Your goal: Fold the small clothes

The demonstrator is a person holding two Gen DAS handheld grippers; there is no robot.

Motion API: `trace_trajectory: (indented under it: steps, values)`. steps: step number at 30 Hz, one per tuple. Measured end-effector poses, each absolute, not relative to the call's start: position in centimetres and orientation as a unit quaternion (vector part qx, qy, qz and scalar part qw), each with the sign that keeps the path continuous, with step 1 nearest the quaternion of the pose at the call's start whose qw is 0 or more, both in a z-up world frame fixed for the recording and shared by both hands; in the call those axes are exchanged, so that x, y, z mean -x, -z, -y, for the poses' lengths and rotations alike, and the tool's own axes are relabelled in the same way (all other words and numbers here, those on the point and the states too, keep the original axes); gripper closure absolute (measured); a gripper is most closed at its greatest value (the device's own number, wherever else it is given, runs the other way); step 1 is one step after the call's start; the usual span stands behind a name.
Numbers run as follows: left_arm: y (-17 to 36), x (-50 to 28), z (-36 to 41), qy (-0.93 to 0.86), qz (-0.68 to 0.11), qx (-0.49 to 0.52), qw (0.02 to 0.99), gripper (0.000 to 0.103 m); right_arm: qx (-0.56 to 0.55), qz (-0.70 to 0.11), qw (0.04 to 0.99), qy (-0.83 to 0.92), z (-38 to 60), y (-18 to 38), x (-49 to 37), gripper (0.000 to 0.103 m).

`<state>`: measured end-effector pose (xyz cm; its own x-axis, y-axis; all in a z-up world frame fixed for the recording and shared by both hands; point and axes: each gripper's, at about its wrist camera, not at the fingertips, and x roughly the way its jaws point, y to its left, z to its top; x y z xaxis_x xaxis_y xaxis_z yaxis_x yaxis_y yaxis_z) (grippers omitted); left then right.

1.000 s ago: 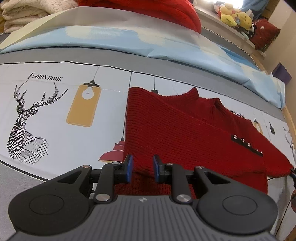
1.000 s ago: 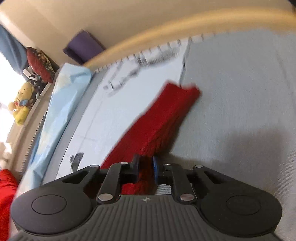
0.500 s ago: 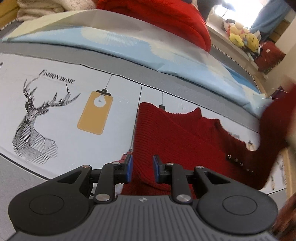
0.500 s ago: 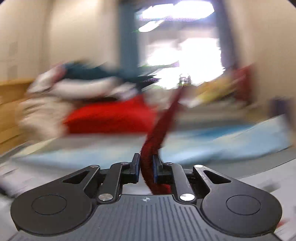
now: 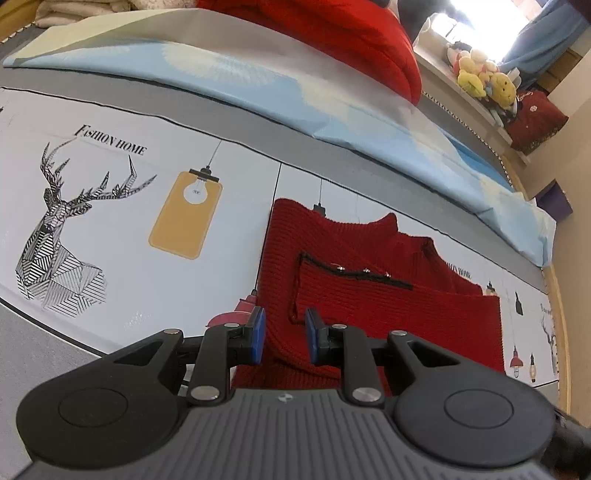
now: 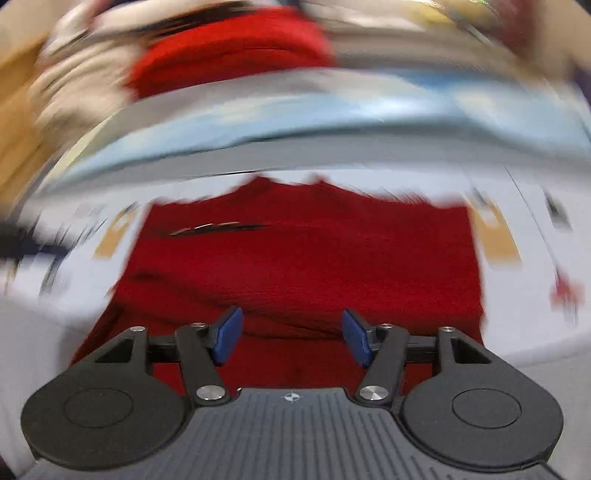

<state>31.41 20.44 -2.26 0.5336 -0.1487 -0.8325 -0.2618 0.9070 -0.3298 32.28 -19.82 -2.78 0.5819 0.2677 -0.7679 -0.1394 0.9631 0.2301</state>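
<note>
On the bed, laid flat over the printed sheet (image 5: pixel 122 236): one red knit sweater (image 5: pixel 369 295), small, ribbed, collar toward the far side. One sleeve lies folded across the front, its black trim with metal studs (image 5: pixel 364 273) running over the chest panel. The right wrist view shows the same sweater (image 6: pixel 306 258), blurred, filling the middle of the frame.

My left gripper (image 5: pixel 283 334): blue-padded fingers (image 5: pixel 257 334) set narrow, a raised fold of the sweater's near left part standing between them. The pads appear to pinch that fold, though I cannot be sure of the contact on both sides.

My right gripper (image 6: pixel 293 339): fingers (image 6: pixel 228 338) spread wide, having just been opening. Nothing is between them; the sweater lies below, clear of the pads.

Sheet print, left of the sweater: a black line-drawn deer (image 5: pixel 59 240), the words "Fashion Home", a yellow hanging lamp (image 5: pixel 186 218); a red lamp shade (image 5: pixel 236 312) just beside the sweater's left edge.

Beyond the sweater: a pale blue folded quilt (image 5: pixel 258 81) across the bed, a bright red bundle of cloth (image 5: pixel 351 37) behind it, cream knitwear (image 5: pixel 85 11) at the far left.

Far right, on a ledge: yellow plush toys (image 5: pixel 487 79), a dark red cushion (image 5: pixel 535 116).
</note>
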Motion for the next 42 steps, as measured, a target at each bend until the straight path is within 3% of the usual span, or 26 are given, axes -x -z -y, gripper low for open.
trace_trajectory:
  steps: [4, 7, 10, 15, 20, 23, 30, 42]
  values:
    - [3.7, -31.5, -19.9, -0.025, -0.487, 0.227, 0.843, 0.085, -0.193, -0.445, 0.874, 0.015, 24.7, 4.5, -34.4, 0.048]
    - [4.7, -31.6, -19.4, -0.012, -0.487, 0.233, 0.842, 0.089, -0.172, -0.424, 0.888, 0.036, 27.0, 4.8, -35.4, 0.052]
    - [5.6, -31.8, -19.2, -0.005, -0.485, 0.241, 0.841, 0.089, -0.231, -0.452, 0.858, 0.079, 29.8, 7.1, -36.4, 0.058]
    - [8.3, -32.2, -19.7, 0.004, -0.49, 0.298, 0.819, 0.089, -0.282, -0.466, 0.832, 0.11, 31.7, 7.6, -35.8, 0.059]
    - [9.2, -32.7, -19.6, 0.008, -0.485, 0.351, 0.801, 0.087, -0.26, -0.444, 0.856, 0.054, 29.9, 5.1, -36.5, 0.054]
    - [9.3, -32.9, -19.6, 0.009, -0.475, 0.381, 0.794, 0.078, -0.239, -0.453, 0.858, 0.048, 29.0, 4.9, -36.5, 0.051]
    - [11.0, -33.7, -20.2, -0.011, -0.478, 0.408, 0.778, 0.077, -0.168, -0.43, 0.887, 0.022, 27.4, 2.6, -36.0, 0.051]
    - [13.4, -34.6, -21.2, -0.057, -0.465, 0.463, 0.753, 0.071, -0.192, -0.449, 0.872, 0.021, 28.6, 3.7, -36.8, 0.05]
